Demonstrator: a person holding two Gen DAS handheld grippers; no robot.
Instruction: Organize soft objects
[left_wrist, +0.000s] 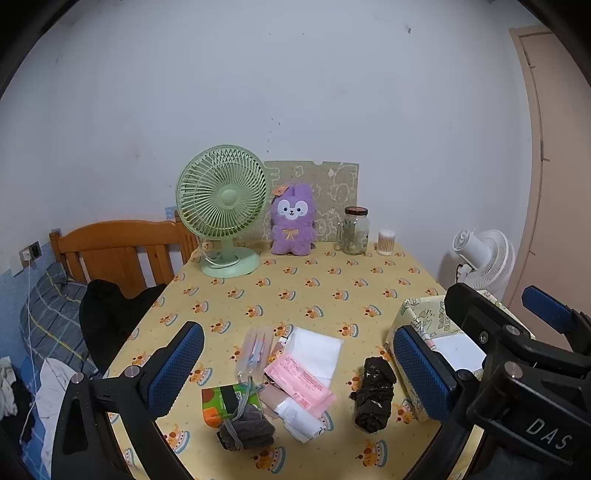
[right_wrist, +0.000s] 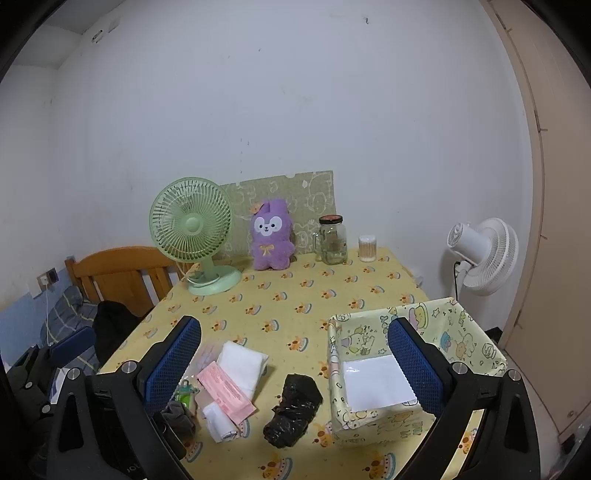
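A pile of soft things lies near the table's front: a white folded cloth (left_wrist: 317, 349), a pink packet (left_wrist: 300, 384), a clear pen pouch (left_wrist: 255, 349), a green-orange tissue pack (left_wrist: 221, 402), a grey rolled sock bundle (left_wrist: 245, 428) and a black crumpled bag roll (left_wrist: 373, 395). The black roll (right_wrist: 293, 410) and pink packet (right_wrist: 225, 391) also show in the right wrist view. A patterned fabric basket (right_wrist: 461, 343) stands at the right, holding only a white sheet. My left gripper (left_wrist: 295, 373) is open above the pile. My right gripper (right_wrist: 291, 369) is open, empty, over the black roll.
At the back of the yellow tablecloth (left_wrist: 314, 288) stand a green fan (left_wrist: 221, 206), a purple plush bunny (left_wrist: 293, 221), a glass jar (left_wrist: 354, 230) and a cotton-swab tub (left_wrist: 386, 242). A wooden headboard (left_wrist: 118, 251) and bed lie left; a white fan (right_wrist: 484, 254) stands right.
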